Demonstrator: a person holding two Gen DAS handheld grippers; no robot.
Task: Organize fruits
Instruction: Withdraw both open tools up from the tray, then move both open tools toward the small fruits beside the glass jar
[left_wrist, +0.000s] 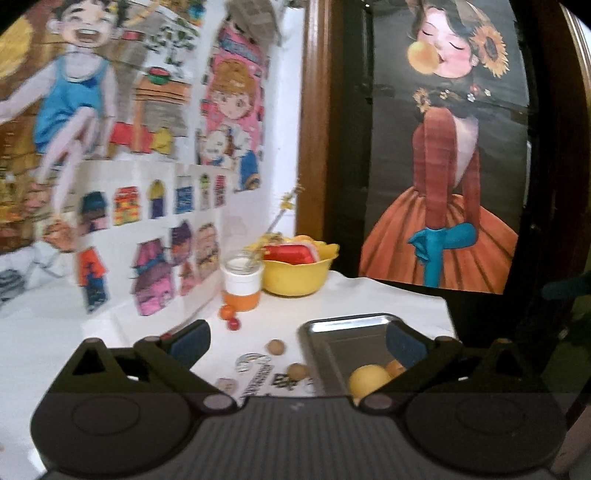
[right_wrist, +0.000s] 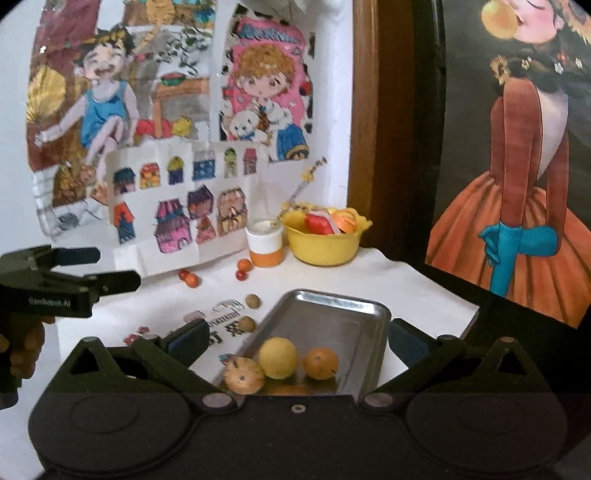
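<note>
With both claws, left claw (right_wrist: 118, 267) and right claw (right_wrist: 297, 341), gaping empty, we should next approach the walnuts (right_wrist: 253, 301) beside the steel tray (right_wrist: 332, 314) squarely.

Both wrist cameras look slightly downward (close) over the shared metal tray (right_wrist: 332, 317).

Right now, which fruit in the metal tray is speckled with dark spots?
The tan fruit at the tray's near-left corner; the yellow and orange fruits beside it look plain.
</note>
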